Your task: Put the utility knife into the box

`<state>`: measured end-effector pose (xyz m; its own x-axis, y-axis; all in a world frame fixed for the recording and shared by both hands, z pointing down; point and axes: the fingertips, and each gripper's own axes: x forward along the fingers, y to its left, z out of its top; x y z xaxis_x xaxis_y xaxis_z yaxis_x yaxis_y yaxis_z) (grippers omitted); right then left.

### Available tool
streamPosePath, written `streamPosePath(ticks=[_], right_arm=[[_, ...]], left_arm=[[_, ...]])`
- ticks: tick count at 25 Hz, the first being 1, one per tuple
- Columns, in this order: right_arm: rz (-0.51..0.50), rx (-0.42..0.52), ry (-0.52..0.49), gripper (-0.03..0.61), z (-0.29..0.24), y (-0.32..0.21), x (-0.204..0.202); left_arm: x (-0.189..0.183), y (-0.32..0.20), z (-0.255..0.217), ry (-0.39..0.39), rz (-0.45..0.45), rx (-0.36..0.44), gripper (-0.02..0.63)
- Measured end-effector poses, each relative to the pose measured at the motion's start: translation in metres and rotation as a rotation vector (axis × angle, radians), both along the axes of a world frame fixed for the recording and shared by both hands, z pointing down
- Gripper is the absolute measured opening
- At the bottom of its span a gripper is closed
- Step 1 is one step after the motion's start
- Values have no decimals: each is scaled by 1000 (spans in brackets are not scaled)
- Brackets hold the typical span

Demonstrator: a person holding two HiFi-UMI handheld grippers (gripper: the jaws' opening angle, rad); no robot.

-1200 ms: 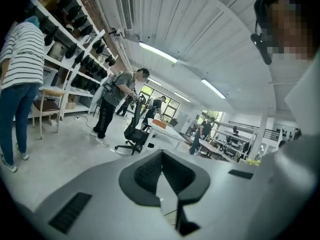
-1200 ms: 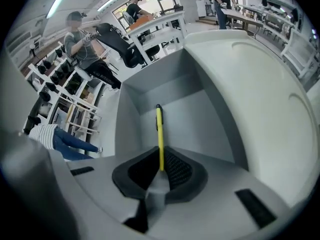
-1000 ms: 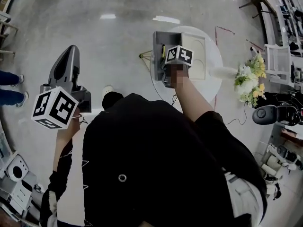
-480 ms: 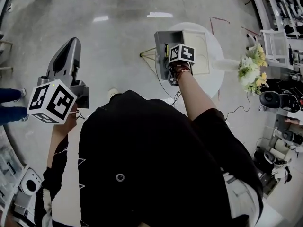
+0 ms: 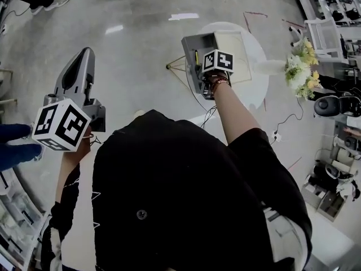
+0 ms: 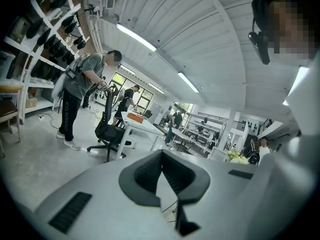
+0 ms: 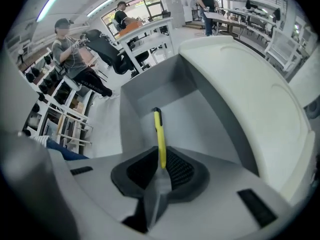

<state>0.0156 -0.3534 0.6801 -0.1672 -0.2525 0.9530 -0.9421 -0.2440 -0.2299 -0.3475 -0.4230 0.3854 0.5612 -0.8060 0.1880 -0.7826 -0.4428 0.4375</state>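
Observation:
A yellow utility knife (image 7: pixel 159 134) is clamped between the jaws of my right gripper (image 7: pixel 161 166), its black tip reaching into an open grey box (image 7: pixel 150 91). In the head view that box (image 5: pixel 190 45) stands on a round white table (image 5: pixel 256 49). There the right gripper (image 5: pixel 204 78) hangs at the box's opening, with the knife (image 5: pixel 196 57) showing as a thin yellow strip. My left gripper (image 5: pixel 85 52) is held up far to the left, off the table. In its own view the left gripper (image 6: pixel 161 156) has its jaws closed together with nothing between them.
A cream tray (image 5: pixel 236 47) lies on the table beside the box. A bunch of flowers (image 5: pixel 299 69) sits at the table's right. Cables trail across the floor (image 5: pixel 194 103). People, desks and an office chair (image 6: pixel 107 129) fill the room beyond. Someone's legs (image 5: pixel 17 145) show at the left.
The head camera has drifted, sliding the scene slightly. My right gripper stays at the box with the knife; my left gripper stays raised at the left.

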Motion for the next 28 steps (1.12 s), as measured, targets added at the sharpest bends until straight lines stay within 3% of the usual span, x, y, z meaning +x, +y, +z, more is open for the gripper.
streamPosePath(ticks=[9,16,22,28], right_arm=[[125,90,-63,55,-16,6,14],[322,219,-183,6,-46,10,32],[324,337,-281,6,-90,18,37],[314,569,-374,5,-171,20,43]], left_arm=[[50,6,5,16,99,-9,11],[91,17,-9,26,132,10,11],[146,37,-25,55,167,37,11],[207,62,-42,53,236,67,11]])
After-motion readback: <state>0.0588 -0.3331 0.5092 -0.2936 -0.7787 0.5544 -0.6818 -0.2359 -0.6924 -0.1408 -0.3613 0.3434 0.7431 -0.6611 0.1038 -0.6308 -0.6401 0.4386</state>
